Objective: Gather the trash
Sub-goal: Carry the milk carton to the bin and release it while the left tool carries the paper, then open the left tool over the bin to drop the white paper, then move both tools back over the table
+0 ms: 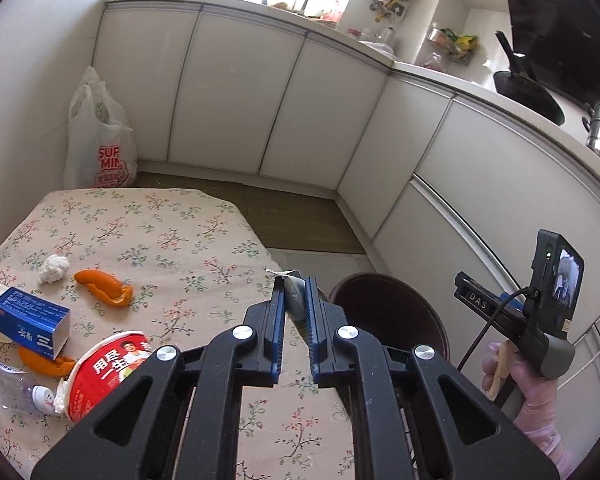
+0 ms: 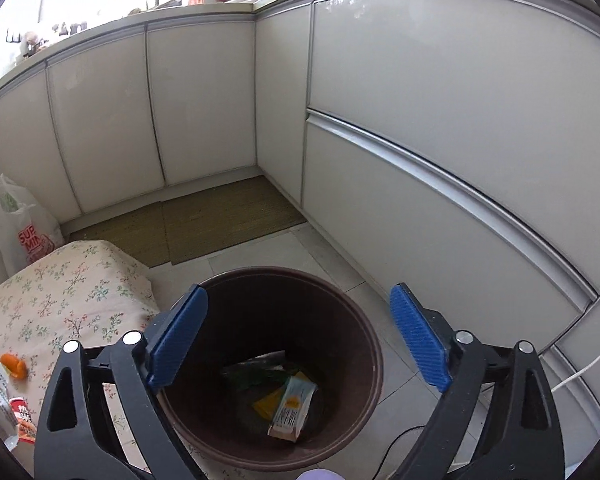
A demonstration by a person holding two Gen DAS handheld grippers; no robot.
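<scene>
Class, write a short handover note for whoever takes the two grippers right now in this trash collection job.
Left gripper: shut on a grey crumpled wrapper, near the round dark brown bin.
Right gripper: open, empty, above the bin.
Done: some packets already lie in the bin.
Left on the floral tablecloth: orange peels, white tissue ball, blue carton, red noodle cup, clear plastic bottle.
</scene>
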